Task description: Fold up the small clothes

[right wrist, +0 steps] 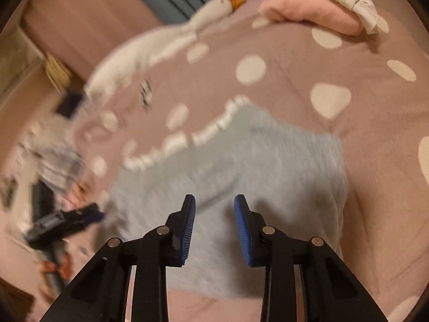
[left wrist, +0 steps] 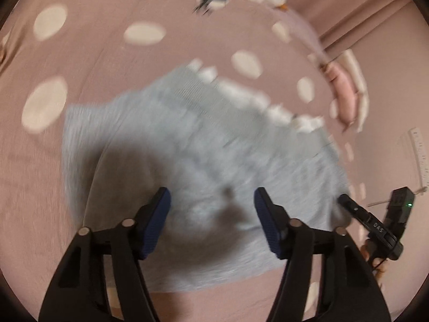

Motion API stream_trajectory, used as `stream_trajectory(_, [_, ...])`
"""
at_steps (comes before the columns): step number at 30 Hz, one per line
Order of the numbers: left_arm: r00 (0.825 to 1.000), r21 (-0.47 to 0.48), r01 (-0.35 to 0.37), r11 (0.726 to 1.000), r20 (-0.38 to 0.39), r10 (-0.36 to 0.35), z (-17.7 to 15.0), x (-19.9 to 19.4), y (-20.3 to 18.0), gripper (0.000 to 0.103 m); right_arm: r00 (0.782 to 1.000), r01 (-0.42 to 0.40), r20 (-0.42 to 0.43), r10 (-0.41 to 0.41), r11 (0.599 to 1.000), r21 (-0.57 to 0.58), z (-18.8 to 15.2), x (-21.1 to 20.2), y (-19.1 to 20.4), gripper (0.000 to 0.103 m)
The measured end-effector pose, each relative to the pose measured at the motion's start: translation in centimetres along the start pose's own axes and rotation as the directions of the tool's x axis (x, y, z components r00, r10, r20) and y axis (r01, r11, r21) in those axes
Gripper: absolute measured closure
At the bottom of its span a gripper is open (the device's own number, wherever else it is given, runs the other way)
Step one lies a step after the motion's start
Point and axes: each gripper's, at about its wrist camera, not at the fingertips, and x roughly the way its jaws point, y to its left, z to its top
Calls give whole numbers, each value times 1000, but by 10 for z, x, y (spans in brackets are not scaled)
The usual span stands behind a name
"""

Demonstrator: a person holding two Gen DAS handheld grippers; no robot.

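The left gripper hung with its fingers spread wide above the light blue garment, nothing between the pads. The garment lay flat on the pink spotted bedspread, directly ahead of and beneath both tools, its white frilled trim on the far edge. The right gripper was also parted and empty over the cloth. Beyond it lay what seemed, through the blur, a goose plush and a folded pink garment.
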Motion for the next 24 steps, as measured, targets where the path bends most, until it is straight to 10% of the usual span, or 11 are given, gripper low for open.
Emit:
stream_trajectory(4, [1000,-79,27,996,-10,-28,-13,1,30,55,978,184,-92,-188,982,-49,-19,18,-12,70])
stream_trajectory(9, [987,-187,161,969,50,-154,-39,-37,57,30,986,145,-88,-144,989,6,-29,3,-23,73])
stream_trajectory(18, [983,-282,160,946,135,-126,-81,-88,108,25,996,73,-57,-69,994,83,-57,-41,-39,58])
stream_trajectory(24, [960,-371,279,886,136,-246,-76,-70,122,25,1000,15,-28,-13,997,79,-76,-53,-23,53])
